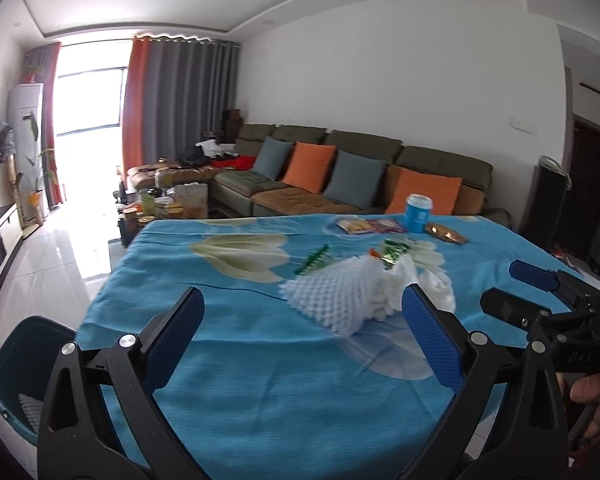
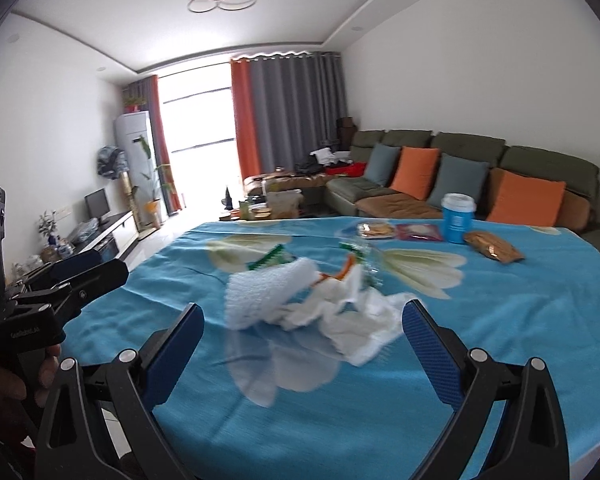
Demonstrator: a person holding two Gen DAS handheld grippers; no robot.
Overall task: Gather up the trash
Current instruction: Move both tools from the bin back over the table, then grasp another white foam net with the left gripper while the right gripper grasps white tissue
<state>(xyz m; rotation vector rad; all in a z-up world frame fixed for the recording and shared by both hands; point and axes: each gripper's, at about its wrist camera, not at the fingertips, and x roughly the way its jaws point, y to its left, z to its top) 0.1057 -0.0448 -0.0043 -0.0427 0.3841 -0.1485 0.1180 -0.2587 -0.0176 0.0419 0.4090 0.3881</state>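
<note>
Both grippers, left (image 1: 300, 336) and right (image 2: 304, 344), hovered over surface (image 1: 260, 392), jaws spread wide, nothing held. Trash pile, foam net (image 1: 332, 296) plus crumpled tissue (image 2: 352, 320), lay mid-surface, ahead of both. Bin (image 1: 8, 364) at near-left edge. Wrappers possibly tangled in pile; view blurred. Risk: loose grip scatters light pieces off surface.

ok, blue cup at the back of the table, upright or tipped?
Upright. The blue cup stands on its base on the tablecloth, white lid on top, beside the brown snack bag.
</note>
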